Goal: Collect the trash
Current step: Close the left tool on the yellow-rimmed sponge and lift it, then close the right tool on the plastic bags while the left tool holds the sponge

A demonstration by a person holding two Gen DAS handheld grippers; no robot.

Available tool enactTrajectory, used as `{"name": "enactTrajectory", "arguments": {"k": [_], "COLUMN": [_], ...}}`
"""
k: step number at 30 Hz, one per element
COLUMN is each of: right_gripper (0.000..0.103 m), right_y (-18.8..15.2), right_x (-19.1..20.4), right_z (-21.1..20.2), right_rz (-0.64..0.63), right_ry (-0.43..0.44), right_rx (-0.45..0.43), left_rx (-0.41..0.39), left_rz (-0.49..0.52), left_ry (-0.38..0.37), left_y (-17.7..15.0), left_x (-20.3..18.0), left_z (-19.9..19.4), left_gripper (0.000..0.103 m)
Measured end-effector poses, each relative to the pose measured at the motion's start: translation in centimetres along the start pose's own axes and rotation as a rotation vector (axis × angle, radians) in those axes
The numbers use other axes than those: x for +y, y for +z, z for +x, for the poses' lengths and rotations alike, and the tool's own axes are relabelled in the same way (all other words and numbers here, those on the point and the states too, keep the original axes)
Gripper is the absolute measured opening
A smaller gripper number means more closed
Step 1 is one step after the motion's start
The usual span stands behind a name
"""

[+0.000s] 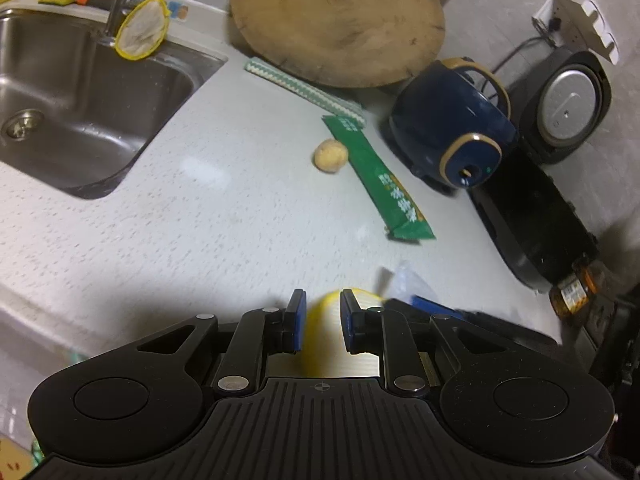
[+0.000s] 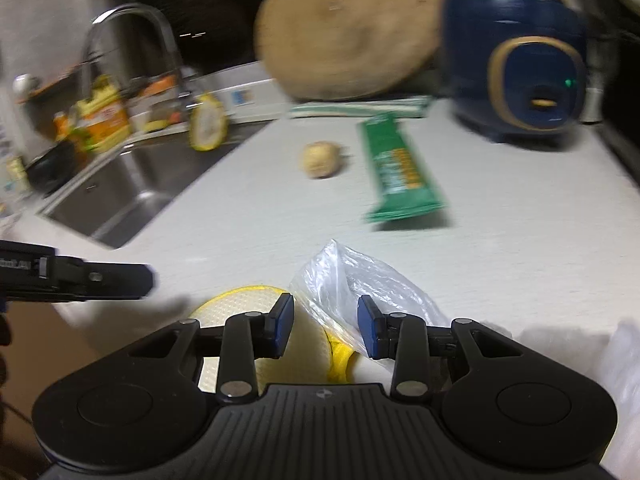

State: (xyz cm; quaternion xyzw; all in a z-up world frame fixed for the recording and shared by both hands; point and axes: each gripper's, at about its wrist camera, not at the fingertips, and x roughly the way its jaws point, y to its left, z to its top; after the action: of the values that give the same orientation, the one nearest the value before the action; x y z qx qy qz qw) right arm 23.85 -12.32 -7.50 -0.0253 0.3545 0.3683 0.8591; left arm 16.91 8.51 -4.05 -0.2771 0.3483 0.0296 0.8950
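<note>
Here a crumpled clear plastic bag [image 2: 360, 280] is lying on the pale speckled countertop [image 2: 500, 240], directly ahead of the right gripper [image 2: 325, 326], whose jaws are being held spread around its near end. It is overlapping a round yellow-rimmed mesh strainer [image 2: 240, 304]. The bag's long axis is running away from the jaws, peak pointing forward. The left gripper [image 1: 322, 322], jaws also spread, is being held over the strainer. Farther off, a long green snack wrapper [image 1: 380, 184] is lying beside a small tan lump [image 1: 330, 156].

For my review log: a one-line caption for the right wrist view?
Open right gripper over yellow mesh pad and clear plastic bag; green wrapper beyond.
</note>
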Motion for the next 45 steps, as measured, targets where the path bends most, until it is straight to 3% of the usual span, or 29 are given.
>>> {"name": "enactTrajectory", "arguments": {"k": [2, 8, 14, 20, 32, 39, 43, 45], "right_gripper": [0.035, 0.042, 0.037, 0.036, 0.036, 0.036, 0.053, 0.055], "right_y": [-0.1, -0.7, -1.4, -2.4, -2.6, -2.8, -2.8, -2.7], "right_x": [1.1, 3.0, 2.9, 5.7, 6.2, 6.6, 7.3, 7.5], "right_z": [-0.3, -4.3, -1.7, -1.0, -0.8, -1.4, -3.4, -4.7], "right_rz": [-0.035, -0.089, -0.034, -0.058, -0.069, -0.115, -0.200, -0.260], "right_ry": [-0.002, -0.123, -0.081, 0.050, 0.087, 0.064, -0.015, -0.062], "right_rx": [-0.009, -0.133, -0.013, 0.007, 0.012, -0.018, -0.096, -0.151], "left_rx": [0.022, 0.045, 0.058, 0.056, 0.042, 0.088, 0.092, 0.089], "left_rz": [0.010, 0.002, -0.064, -0.083, -0.177, -0.214, -0.201, -0.203], "left_ry": [-0.011, -0.026, -0.002, 0.020, -0.020, -0.045, -0.035, -0.038], "left_y": [-0.5, -1.7, -2.2, -2.8, -3.7, -4.0, -4.3, -4.4], "left_x": [0.2, 1.2, 2.3, 4.4, 6.0, 6.2, 6.0, 6.0], "left_z": [-0.7, -2.8, -3.0, -4.7, -3.8, -2.9, -3.1, -3.2], "left_gripper": [0.021, 0.021, 0.021, 0.021, 0.032, 0.030, 0.029, 0.028]}}
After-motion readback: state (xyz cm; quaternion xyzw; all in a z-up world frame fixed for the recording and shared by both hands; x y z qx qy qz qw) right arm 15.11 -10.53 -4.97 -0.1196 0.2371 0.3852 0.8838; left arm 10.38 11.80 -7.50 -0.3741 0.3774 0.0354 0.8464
